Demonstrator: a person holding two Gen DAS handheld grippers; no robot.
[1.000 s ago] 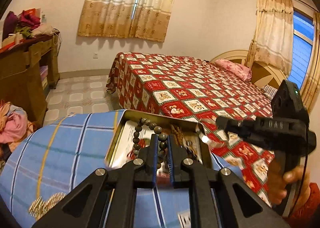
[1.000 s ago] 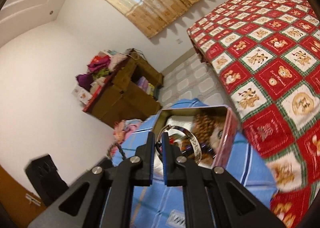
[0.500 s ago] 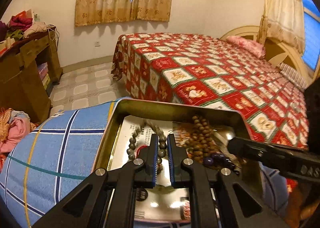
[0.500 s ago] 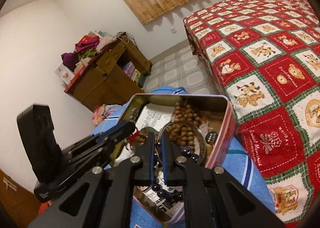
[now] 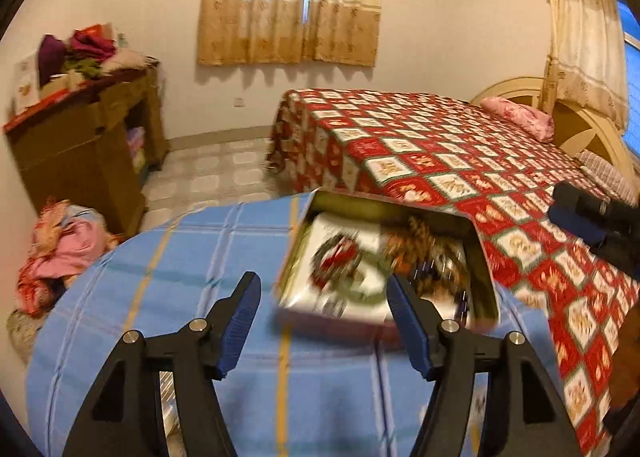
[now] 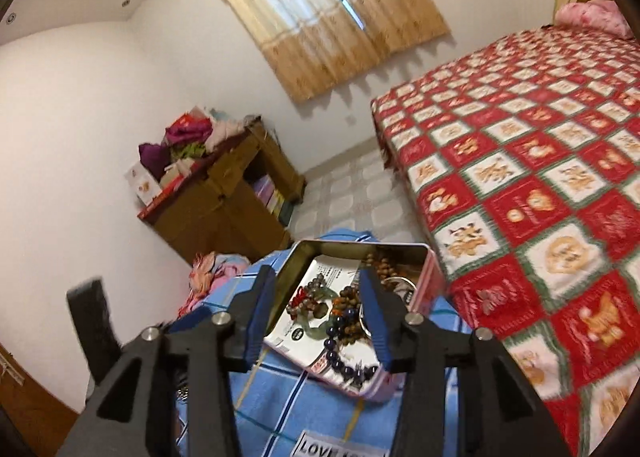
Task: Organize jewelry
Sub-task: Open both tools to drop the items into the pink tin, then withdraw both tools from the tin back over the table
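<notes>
In a bedroom, beside a bed point(image 6: 540, 161) under a red checked quilt: a blue plaid cloth point(image 5: 168, 257) draped over what is probably a table, with an open metal tin point(image 6: 430, 281) on it near the bed side. Inside the tin, on a printed paper lining, a loose mix of bead bracelets point(image 6: 340, 309): brown, dark blue, green and red strands, plus a silver bangle point(image 6: 362, 321). Both tools now spread wide and empty, half a second after being pinched shut over the tin: left hand-held gripper point(image 5: 324, 311) released just short of the tin's near wall, right hand-held gripper point(image 6: 318, 319) released above the beads. Likely meaning: both pieces dropped into the tin, this part of the tidying done. Left view blurred, details there uncertain.
</notes>
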